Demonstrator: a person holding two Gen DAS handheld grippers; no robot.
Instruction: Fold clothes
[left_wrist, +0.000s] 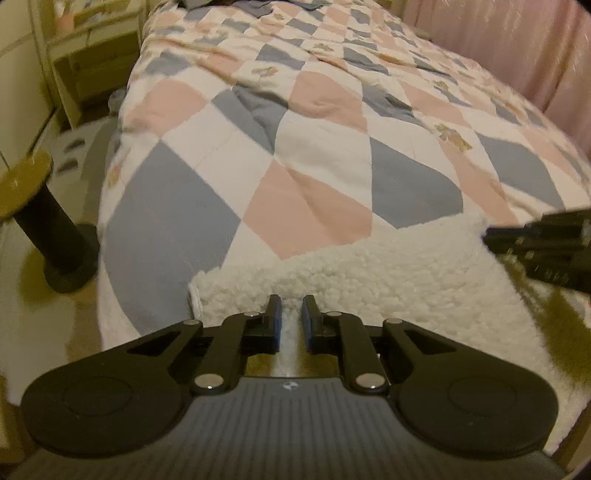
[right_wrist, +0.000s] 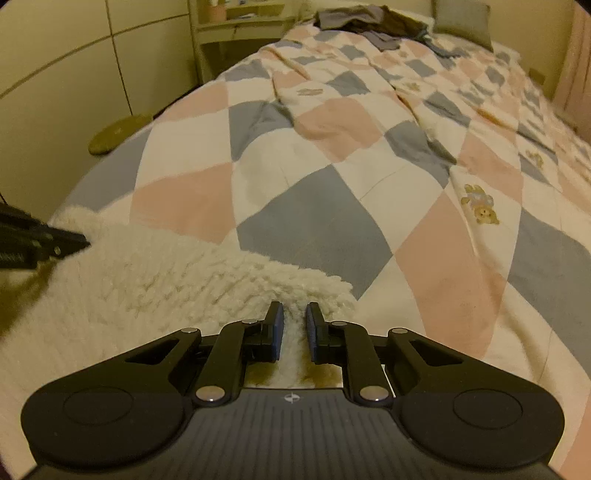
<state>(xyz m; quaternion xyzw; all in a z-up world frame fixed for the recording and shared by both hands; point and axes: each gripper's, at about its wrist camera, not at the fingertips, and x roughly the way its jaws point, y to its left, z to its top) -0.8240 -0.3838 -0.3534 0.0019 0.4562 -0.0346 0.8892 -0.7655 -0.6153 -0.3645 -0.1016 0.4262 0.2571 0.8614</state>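
A white fleecy garment (left_wrist: 369, 273) lies at the near end of the bed, on the checked quilt (left_wrist: 295, 147). My left gripper (left_wrist: 291, 306) is shut on the garment's near edge, with fleece pinched between the blue pads. My right gripper (right_wrist: 294, 314) is shut on the same garment (right_wrist: 166, 280) further to the right, fleece showing between its pads. Each gripper shows in the other's view: the right one at the right edge (left_wrist: 535, 251), the left one at the left edge (right_wrist: 40, 240).
A pile of dark clothes (right_wrist: 369, 18) and a pillow (right_wrist: 461, 22) lie at the far end of the bed. A round stool (left_wrist: 33, 199) stands on the floor left of the bed. Shelves (left_wrist: 92, 62) stand beyond it. A pink curtain (left_wrist: 517, 48) hangs on the right.
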